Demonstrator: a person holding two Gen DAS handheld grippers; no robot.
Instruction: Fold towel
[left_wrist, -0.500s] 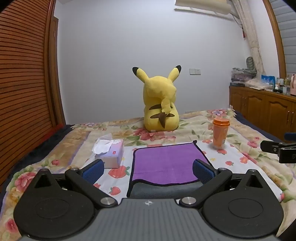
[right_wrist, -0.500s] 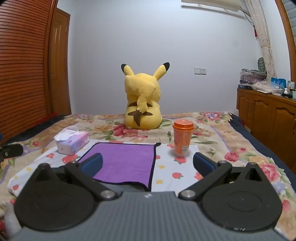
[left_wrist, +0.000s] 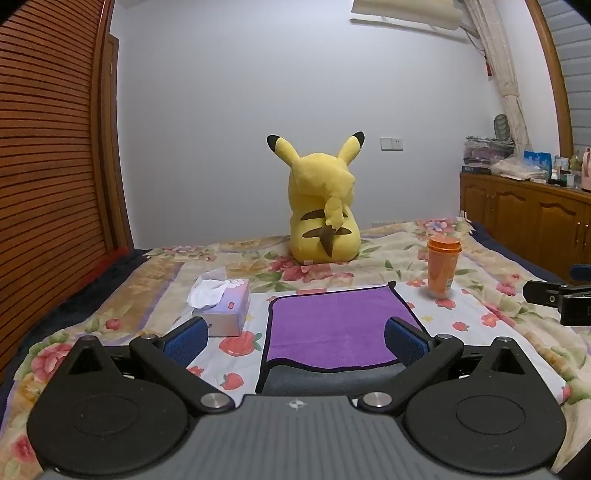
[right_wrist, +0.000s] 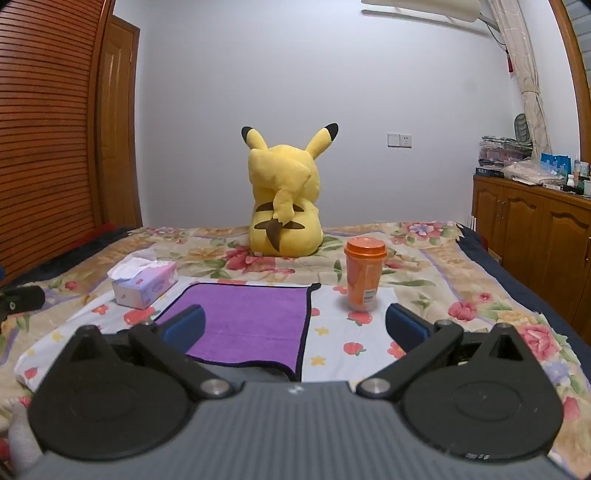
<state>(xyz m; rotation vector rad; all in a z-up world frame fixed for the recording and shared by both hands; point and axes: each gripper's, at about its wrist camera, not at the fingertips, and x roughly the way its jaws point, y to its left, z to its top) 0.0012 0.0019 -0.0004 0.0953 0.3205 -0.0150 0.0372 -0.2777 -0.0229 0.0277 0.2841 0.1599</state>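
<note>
A purple towel (left_wrist: 332, 325) with a dark hem lies flat on the flowered bedspread, its grey underside showing at the near edge. It also shows in the right wrist view (right_wrist: 247, 321). My left gripper (left_wrist: 295, 341) is open and empty, held just short of the towel's near edge. My right gripper (right_wrist: 295, 328) is open and empty, to the right of the towel's near right corner. The right gripper's tip (left_wrist: 554, 299) shows at the right edge of the left wrist view.
A tissue box (left_wrist: 221, 306) lies left of the towel. An orange cup (left_wrist: 441, 267) stands to its far right. A yellow plush toy (left_wrist: 321, 206) sits behind. A wooden cabinet (left_wrist: 524, 218) stands right of the bed, a slatted wardrobe (left_wrist: 48, 166) left.
</note>
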